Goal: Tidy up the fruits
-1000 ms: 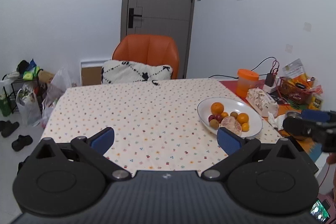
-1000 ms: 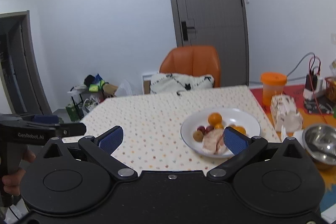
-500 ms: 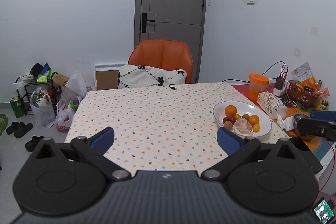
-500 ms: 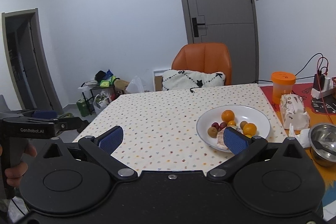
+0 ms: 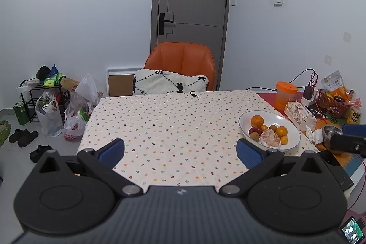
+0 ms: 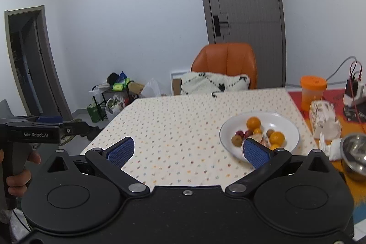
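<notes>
A white plate (image 5: 290, 122) (image 6: 288, 127) sits on the right side of the dotted tablecloth. It holds oranges (image 5: 257, 121) (image 6: 253, 123), small red and brown fruits (image 5: 254, 132) and a peeled citrus (image 5: 270, 138). My left gripper (image 5: 180, 151) is open and empty, held back from the table's near edge, with the plate ahead to its right. My right gripper (image 6: 187, 152) is open and empty too; its right pad (image 6: 256, 153) covers the plate's near rim in that view.
An orange chair (image 5: 183, 61) with a white cushion stands at the table's far side. An orange cup (image 5: 286, 95), a tissue pack (image 5: 299, 114), a steel bowl (image 6: 355, 152) and a red basket (image 5: 331, 104) crowd the right. Bags and shoes lie on the floor left.
Both grippers have drawn back and risen from the table, so the plate looks smaller and farther. Both stayed open and empty.
</notes>
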